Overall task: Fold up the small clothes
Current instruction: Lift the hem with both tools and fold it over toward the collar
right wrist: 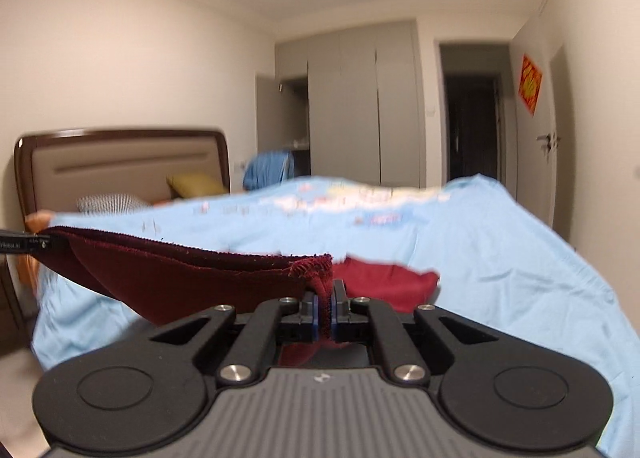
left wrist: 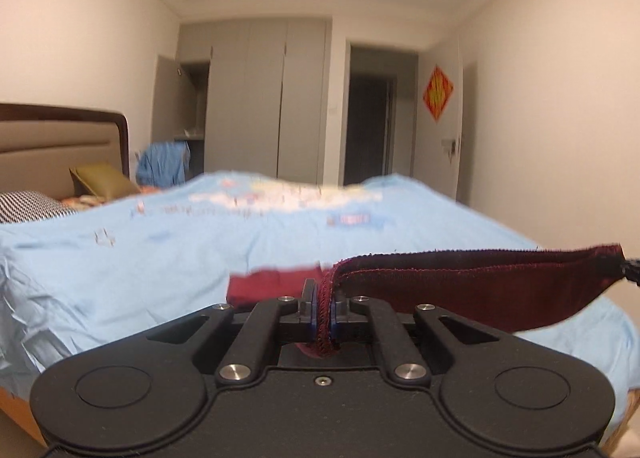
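Left hand-held gripper clenched on a hemmed corner of a dark red garment, the stitched edge pinched between the blue pads and a small tuft poking out behind them. Right hand-held gripper likewise clamped on the opposite corner of the same garment, cloth bunched between its pads. Fabric stretched between the two, running off to the right of the left hand-held gripper and to the left of the right one, top hem nearly taut, belly sagging below in a shallow curve. Probably held this way to spread the piece flat in the air and find its true width before laying it down for a fold. Directly ahead of both, and just beneath the hanging cloth, a bed under a light blue sheet with a faint printed pattern; a brighter red patch just ahead of the fingers, whether part of the same garment or another piece hard to tell through blur. Further ahead, pillows against a padded headboard, then a grey wardrobe and a dark doorway. Fold not yet begun, judging by the cloth hanging free above the bed.
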Demonstrator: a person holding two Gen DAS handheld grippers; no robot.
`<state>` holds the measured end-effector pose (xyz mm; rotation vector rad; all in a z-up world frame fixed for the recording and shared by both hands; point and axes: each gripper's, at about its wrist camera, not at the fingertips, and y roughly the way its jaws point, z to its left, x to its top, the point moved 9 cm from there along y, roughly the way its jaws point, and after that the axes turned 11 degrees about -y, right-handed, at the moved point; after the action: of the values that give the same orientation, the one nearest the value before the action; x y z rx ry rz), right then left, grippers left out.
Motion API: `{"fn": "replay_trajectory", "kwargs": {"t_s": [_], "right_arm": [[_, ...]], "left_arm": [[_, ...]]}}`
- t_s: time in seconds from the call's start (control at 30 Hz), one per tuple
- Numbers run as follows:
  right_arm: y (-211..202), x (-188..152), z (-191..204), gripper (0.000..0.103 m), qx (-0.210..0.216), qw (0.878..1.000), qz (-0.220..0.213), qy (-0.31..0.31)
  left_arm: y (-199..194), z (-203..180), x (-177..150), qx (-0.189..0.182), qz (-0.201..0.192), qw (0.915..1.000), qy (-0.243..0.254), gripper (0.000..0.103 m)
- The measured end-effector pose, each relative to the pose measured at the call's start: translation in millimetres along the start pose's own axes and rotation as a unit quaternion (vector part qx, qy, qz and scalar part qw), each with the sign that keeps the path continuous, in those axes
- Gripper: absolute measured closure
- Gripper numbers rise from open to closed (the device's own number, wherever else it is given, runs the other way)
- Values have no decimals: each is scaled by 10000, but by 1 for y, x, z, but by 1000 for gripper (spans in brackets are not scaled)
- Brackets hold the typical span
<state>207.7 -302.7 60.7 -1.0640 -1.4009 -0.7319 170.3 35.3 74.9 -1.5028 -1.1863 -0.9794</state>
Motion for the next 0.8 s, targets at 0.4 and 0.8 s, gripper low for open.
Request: {"fn": "replay_trajectory", "kwargs": {"t_s": [0.4,0.8], "right_arm": [[-76,47,-6,97,103,9964,-751,369],[-20,65,-26,97,-227,9985,-502,49]], "left_arm": [[-62,-11,47,-648,-295,9968,-350,98],[27,-17,70,-378,434,9974,434,97]]}}
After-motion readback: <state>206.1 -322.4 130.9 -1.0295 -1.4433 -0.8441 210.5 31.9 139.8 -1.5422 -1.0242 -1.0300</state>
